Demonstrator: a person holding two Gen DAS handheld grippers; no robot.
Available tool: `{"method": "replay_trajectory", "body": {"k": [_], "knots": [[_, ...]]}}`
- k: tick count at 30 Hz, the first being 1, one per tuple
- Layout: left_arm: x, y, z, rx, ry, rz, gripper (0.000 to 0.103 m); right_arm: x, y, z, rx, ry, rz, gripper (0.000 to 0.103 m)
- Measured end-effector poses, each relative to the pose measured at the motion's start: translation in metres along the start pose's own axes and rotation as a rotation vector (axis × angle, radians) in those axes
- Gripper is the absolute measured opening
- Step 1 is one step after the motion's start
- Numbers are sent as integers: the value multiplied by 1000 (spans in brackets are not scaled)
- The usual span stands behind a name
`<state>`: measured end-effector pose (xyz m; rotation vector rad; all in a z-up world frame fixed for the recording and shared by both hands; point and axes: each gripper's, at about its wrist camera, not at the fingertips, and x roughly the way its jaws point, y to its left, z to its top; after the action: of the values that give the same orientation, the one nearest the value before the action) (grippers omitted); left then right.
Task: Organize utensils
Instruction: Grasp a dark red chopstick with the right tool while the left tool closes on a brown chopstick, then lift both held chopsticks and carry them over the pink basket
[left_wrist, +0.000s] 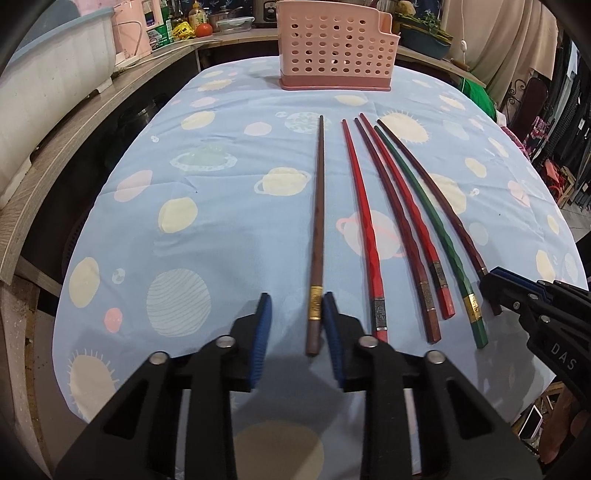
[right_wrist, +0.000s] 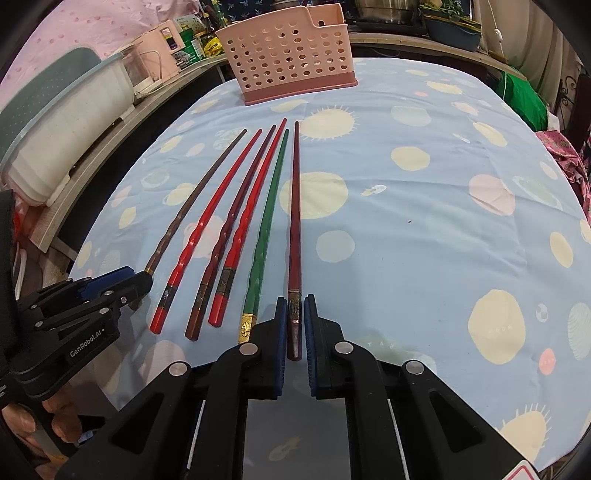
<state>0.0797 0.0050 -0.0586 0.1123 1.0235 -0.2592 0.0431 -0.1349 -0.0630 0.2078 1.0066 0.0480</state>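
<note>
Several chopsticks lie side by side on the blue planet-print tablecloth (left_wrist: 221, 206). My left gripper (left_wrist: 297, 306) is open around the thick end of a brown chopstick (left_wrist: 318, 221) with a gold band; the stick rests against the right pad. My right gripper (right_wrist: 295, 306) is nearly shut around the end of a dark maroon chopstick (right_wrist: 294, 229), with slim gaps at both pads. Between them lie a red chopstick (left_wrist: 364, 221), a dark red one (left_wrist: 395, 221), another red one (left_wrist: 406, 206) and a green one (left_wrist: 428, 221). A pink perforated utensil basket (left_wrist: 334, 51) stands at the far edge.
A wooden counter (left_wrist: 66, 147) runs along the left with a white tub (left_wrist: 48, 74), a pink appliance and bottles. Plant pots (left_wrist: 424, 40) stand at the back right. Green fabric (right_wrist: 524, 92) and clutter lie beyond the right table edge.
</note>
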Motion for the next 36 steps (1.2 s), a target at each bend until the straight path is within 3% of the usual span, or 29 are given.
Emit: {"method": "replay_trajectory", "body": {"k": [3, 17, 28, 36], "knots": [[0, 2, 1, -8, 6, -12, 9, -1, -1, 1, 3, 2, 4, 7], [-16, 15, 19, -57, -16, -24, 8, -23, -6, 18, 0, -62, -3, 7], [-53, 26, 60, -99, -108, -44, 8, -67, -14, 63, 15, -200, 14, 7], [-82, 34, 107, -111, -212, -42, 7, -99, -23, 116, 28, -329, 32, 7]]}}
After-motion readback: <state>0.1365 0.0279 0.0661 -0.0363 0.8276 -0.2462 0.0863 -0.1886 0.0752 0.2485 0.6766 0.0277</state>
